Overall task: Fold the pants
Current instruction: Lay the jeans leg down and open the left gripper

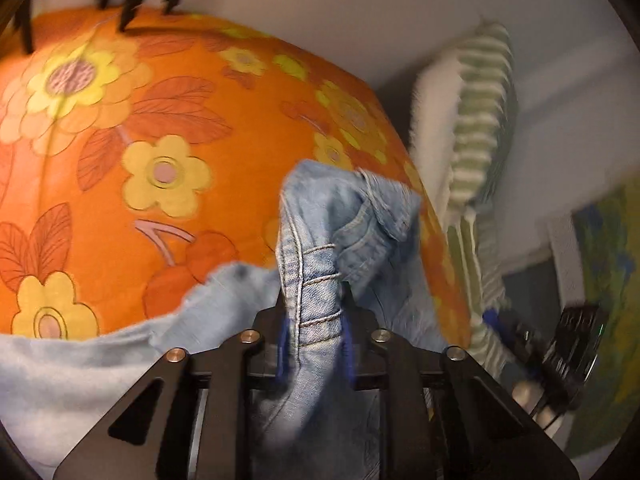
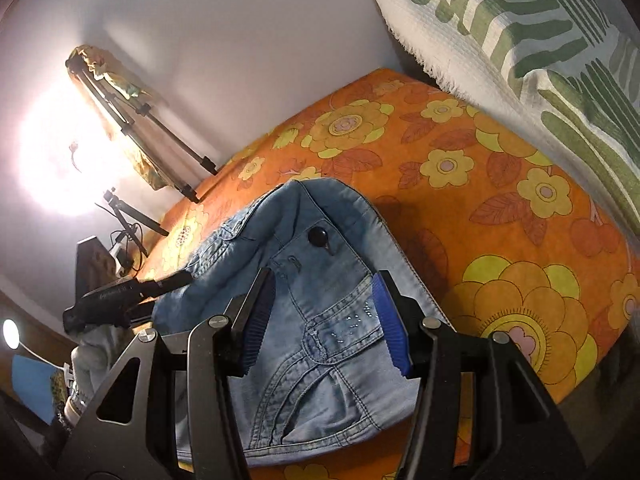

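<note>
Light blue jeans (image 2: 332, 216) lie on an orange flowered bed cover (image 2: 480, 200), waistband and black button facing up. My left gripper (image 1: 316, 320) is shut on a bunched fold of the jeans (image 1: 352, 216) along a stitched seam, and the denim stands up out of the blue pads. Seen from the right wrist view, the left gripper (image 2: 176, 279) reaches the jeans' far left edge. My right gripper (image 2: 324, 316) is open, its blue pads (image 2: 260, 320) apart on either side of the pocket area near the waist. In the left wrist view it shows at the right edge (image 1: 504, 326).
A white and green patterned pillow (image 2: 520, 40) leans at the bed's end by the wall. Tripods (image 2: 160, 132) stand on the far edge of the bed beside a bright lamp (image 2: 60, 160). The flowered bed cover (image 1: 120, 120) stretches flat beyond the jeans.
</note>
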{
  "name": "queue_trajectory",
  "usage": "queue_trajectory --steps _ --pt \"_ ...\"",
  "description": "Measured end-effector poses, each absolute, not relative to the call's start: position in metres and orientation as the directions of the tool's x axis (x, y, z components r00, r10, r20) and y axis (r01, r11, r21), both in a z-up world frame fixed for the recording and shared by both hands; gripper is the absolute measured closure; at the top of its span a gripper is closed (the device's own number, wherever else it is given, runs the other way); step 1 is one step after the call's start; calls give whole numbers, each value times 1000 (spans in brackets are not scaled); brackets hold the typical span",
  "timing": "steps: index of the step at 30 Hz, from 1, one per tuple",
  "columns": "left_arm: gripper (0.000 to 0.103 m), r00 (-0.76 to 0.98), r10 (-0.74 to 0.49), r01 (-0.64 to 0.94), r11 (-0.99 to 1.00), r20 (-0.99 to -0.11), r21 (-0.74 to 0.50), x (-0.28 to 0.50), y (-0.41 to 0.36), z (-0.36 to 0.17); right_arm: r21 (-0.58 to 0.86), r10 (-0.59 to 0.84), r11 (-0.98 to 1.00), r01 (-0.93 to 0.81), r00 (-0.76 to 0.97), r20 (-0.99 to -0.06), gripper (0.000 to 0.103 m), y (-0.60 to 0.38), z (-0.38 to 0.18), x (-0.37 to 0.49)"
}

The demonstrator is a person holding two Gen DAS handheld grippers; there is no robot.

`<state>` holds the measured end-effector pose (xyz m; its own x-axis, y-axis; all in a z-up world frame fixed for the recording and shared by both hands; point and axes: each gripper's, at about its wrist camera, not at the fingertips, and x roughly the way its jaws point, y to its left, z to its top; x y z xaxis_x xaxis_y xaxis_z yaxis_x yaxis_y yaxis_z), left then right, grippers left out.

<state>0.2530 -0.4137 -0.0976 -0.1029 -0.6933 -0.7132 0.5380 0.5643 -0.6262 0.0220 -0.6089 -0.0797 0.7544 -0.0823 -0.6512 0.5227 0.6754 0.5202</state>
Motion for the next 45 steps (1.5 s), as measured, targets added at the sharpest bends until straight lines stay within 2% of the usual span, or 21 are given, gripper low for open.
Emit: queue_trajectory --steps 8,11,14,18,22,25,28,32,34,38,41,43,45 --pt "89 -141 -666 818 338 -733 -465 148 -425 -62 551 -87 647 527 769 -633 50 -614 -80 15" --pt "86 -216 -567 892 218 -795 -397 93 -433 -71 565 -85 640 520 779 -621 50 -616 -79 11" --pt "83 -293 -520 878 185 -803 -441 75 -428 -79 580 -77 644 499 797 -600 50 -615 -76 10" --pt "83 -251 -541 874 231 -803 -428 82 -406 -68 584 -49 679 445 821 -569 50 -607 -68 14" --pt "83 -159 -582 855 322 -798 -405 109 -362 -49 550 15 732 402 798 -602 50 -586 -70 37" --pt "76 -39 -581 838 424 -813 -343 128 -316 -41 458 -45 764 455 745 -666 50 -577 -75 49" --pt "75 65 -548 793 536 -834 -290 154 -265 -44 408 -79 769 491 707 -702 50 -583 -82 46" --pt "76 151 -480 718 655 -864 -238 182 -217 -60 300 -193 742 600 619 -761 50 -606 -97 30" --pt "75 185 -449 688 695 -874 -211 193 -198 -67 306 -194 724 618 608 -769 50 -619 -104 25" --pt "75 209 -444 625 746 -871 -231 200 -165 -73 441 -89 719 537 701 -708 50 -634 -94 34" --pt "75 254 -402 615 769 -880 -174 198 -151 -79 538 85 774 333 788 -609 50 -623 -71 67" --pt "75 271 -387 605 781 -882 -157 197 -138 -82 519 182 831 200 783 -594 48 -603 -57 98" --pt "75 280 -380 584 796 -881 -157 200 -124 -86 462 270 884 71 730 -628 45 -581 -55 135"
